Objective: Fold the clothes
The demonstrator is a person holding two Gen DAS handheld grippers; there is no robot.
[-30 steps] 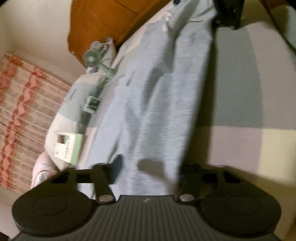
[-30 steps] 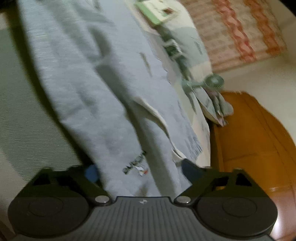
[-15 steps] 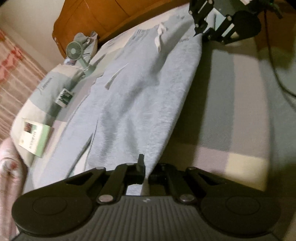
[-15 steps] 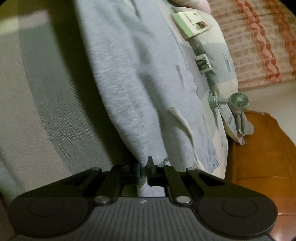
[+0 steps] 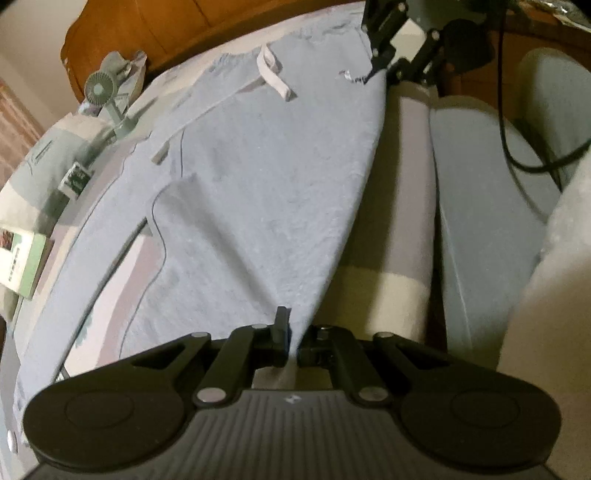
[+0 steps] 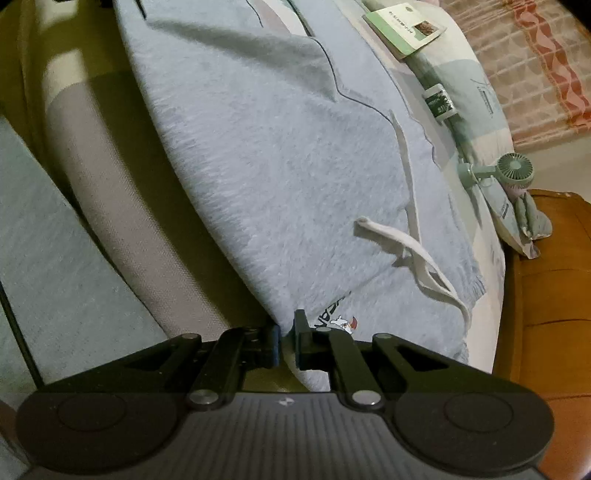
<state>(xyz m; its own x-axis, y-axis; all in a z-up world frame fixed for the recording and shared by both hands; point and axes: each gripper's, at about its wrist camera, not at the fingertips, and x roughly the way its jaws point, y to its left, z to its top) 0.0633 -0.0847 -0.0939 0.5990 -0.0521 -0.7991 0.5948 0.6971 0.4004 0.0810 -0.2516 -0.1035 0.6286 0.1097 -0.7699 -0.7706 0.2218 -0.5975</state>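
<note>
A pair of light blue sweatpants [image 5: 266, 177] lies spread across the bed, with a white drawstring [image 5: 273, 74] at the waist. My left gripper [image 5: 293, 345] is shut on the near edge of a pant leg, the cloth pinched between its pads and lifted. My right gripper [image 6: 286, 341] is shut on the waist edge of the sweatpants [image 6: 288, 155], beside a small printed logo [image 6: 338, 321]; the drawstring [image 6: 410, 243] trails to its right. The left wrist view also shows the right gripper [image 5: 384, 55] at the far end, holding the waist.
A green hand fan [image 6: 509, 171], a pillow [image 6: 472, 96] and a green booklet [image 6: 404, 27] lie along the bed's far side. A wooden headboard [image 5: 177, 26] stands behind. The striped bedsheet [image 5: 410, 192] shows beside the pants, and a black cable [image 5: 517, 122] hangs at the right.
Both grippers have shut on the sweatpants' edge and lifted it slightly. The cloth now rises into a ridge between them, and both views have tilted up to show more of the bed.
</note>
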